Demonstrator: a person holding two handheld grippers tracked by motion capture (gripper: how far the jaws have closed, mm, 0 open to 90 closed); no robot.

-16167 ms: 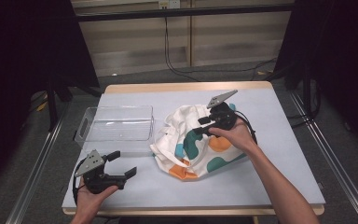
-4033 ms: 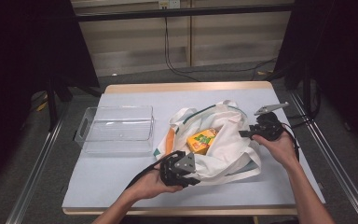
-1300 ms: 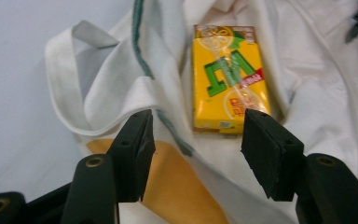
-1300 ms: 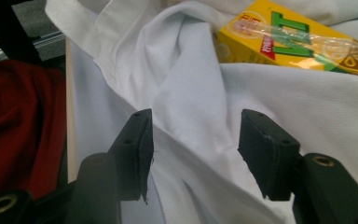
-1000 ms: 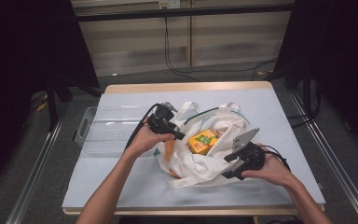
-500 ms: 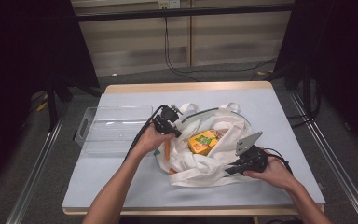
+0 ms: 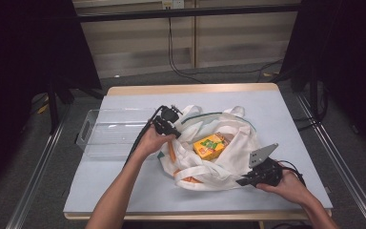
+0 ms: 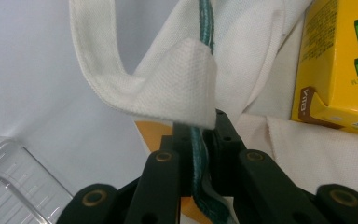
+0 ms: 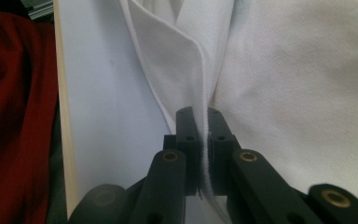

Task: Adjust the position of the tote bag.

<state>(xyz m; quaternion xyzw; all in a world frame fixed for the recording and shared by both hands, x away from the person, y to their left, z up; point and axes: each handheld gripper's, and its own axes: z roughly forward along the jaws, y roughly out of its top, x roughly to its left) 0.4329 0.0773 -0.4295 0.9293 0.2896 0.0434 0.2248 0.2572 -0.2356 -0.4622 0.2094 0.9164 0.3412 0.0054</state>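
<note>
Two grippers, one in each of my hands, are both clamped on the white tote bag (image 7: pixel 219 152), which lies slumped open in the middle of the table (image 7: pixel 124 191). My left gripper (image 7: pixel 170 125) sits at the bag's far left rim, just beside the clear plastic tray (image 7: pixel 109 136); in the left gripper view its jaws are pressed together on the teal-edged hem (image 8: pixel 200 154) of the bag's mouth, with a folded white strap (image 8: pixel 168 93) draped just above them. My right gripper (image 7: pixel 248 180) is at the bag's near right edge, close to my side of the table, and in the right gripper view its jaws are closed on a fold of white cloth (image 9: pixel 203 116) that runs straight up between them. So the bag stretches between the two grippers, held at opposite sides of its opening. Inside the mouth lies a yellow carton (image 7: pixel 212 145), tilted, resting on the cloth between my hands; in the left gripper view it lies just to the right of the pinched hem (image 8: pixel 335 65).
</note>
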